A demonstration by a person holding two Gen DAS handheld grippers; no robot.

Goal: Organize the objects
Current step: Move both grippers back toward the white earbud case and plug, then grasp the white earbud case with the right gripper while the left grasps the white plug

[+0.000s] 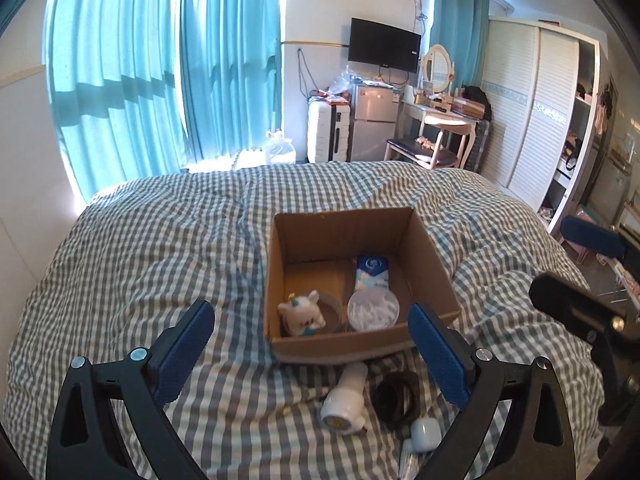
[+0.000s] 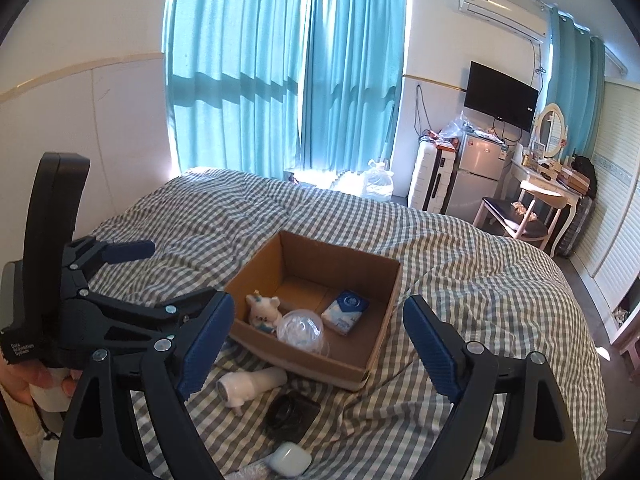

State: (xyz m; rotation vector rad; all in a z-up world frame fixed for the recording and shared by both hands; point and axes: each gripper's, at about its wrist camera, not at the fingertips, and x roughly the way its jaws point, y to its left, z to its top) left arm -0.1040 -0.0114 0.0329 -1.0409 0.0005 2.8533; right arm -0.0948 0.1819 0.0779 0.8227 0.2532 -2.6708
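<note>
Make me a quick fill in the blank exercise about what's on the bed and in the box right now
1. The cardboard box sits on a ____ bedspread.
2. Inside the box, the plush toy lies beside a round clear ____.
3. The white handheld device lies on the bedspread, ____ the box.
4. Both the left gripper and the right gripper are ____ and hold nothing.

Missing words: checked; container; outside; open
</note>
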